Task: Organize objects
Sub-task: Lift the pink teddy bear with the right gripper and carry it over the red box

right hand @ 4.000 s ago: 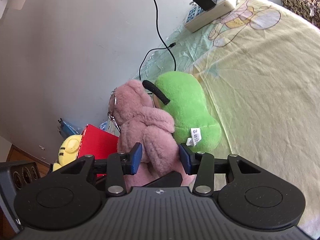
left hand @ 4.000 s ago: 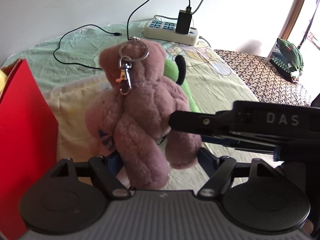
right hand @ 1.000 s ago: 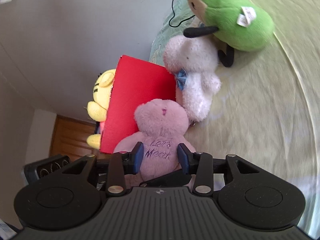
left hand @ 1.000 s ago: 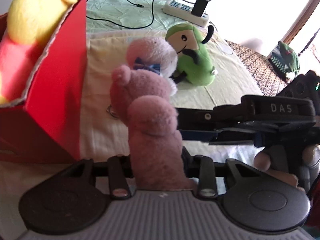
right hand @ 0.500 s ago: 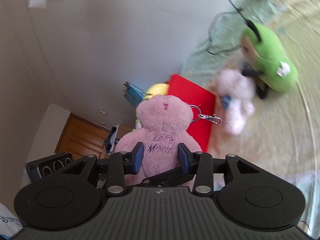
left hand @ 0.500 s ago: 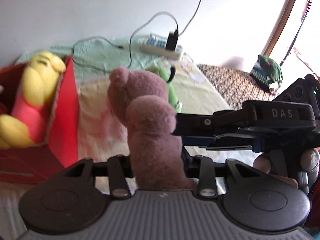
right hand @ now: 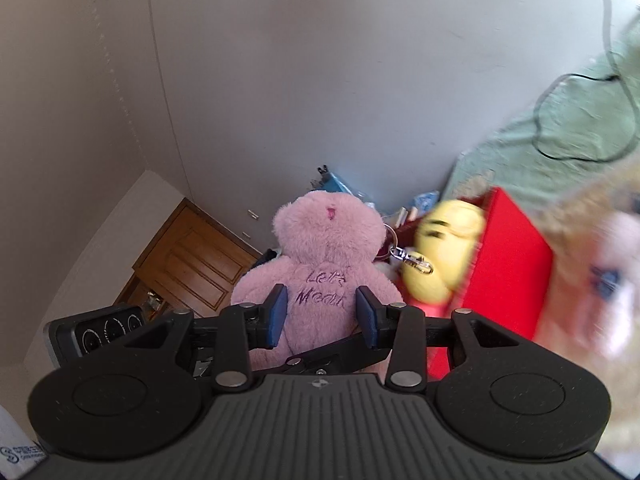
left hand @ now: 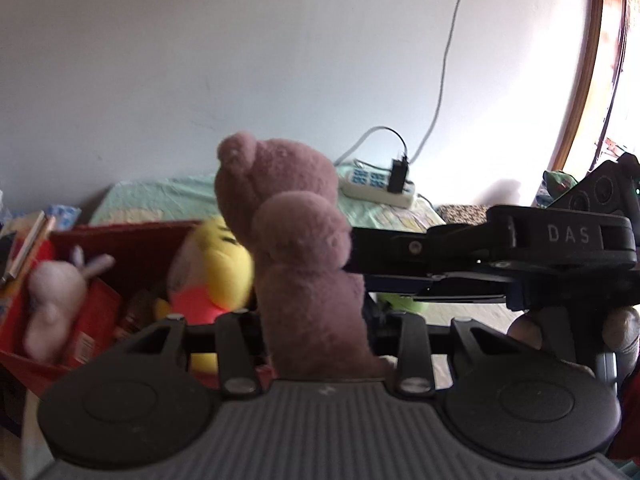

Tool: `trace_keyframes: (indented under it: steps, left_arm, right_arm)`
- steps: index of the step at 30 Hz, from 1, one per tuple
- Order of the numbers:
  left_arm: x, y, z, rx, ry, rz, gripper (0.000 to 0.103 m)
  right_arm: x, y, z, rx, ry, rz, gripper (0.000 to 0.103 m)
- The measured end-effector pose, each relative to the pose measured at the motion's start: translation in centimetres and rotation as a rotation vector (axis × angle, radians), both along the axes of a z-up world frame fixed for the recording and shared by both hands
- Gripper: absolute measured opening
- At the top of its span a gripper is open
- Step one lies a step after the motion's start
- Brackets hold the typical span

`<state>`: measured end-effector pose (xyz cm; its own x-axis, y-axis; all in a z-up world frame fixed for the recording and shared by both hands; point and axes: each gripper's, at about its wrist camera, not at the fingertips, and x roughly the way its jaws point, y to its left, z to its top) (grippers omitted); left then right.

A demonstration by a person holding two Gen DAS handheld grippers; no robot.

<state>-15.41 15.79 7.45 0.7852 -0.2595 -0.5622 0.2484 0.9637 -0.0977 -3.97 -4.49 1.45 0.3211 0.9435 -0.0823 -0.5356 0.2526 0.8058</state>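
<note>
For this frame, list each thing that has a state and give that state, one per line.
Pink teddy bear: held off the bed, gripped by both grippers.
Left gripper: shut on the bear's lower body.
Right gripper: shut on the bear's torso.
Red box: open-topped, toys inside.
Yellow plush: inside the box.
Small pale plush: inside the box, blurred.
Power strip: charger plugged in.

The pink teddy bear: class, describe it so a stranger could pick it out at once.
Find the red box of soft toys beside the bed. In front of it, both hand-held grippers clamp the pink teddy bear. Unlike the yellow plush, it has purple stitched lettering and a metal key clip.
</note>
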Motion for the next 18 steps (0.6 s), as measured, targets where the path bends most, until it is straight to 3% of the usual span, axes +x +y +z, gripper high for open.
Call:
trace_keyframes:
  steps: [5, 10, 18]
  left_arm:
    - [2.3, 5.8, 0.0, -0.032, 0.002, -0.015, 0.035]
    - [5.5, 11.2, -2.0, -0.081, 0.055, -0.062, 0.035]
    - [11.0, 14.8, -6.6, -0.119, 0.172, -0.142, 0.036]
  right_arm:
    - [0.9, 5.6, 0.3, -0.023, -0.013, -0.054, 0.042]
    - [1.4, 10.3, -0.5, -0.094, -0.001, -0.148, 0.042]
    - [2.5, 14.1, -2.5, -0.246, 0.039, -0.317, 0.041]
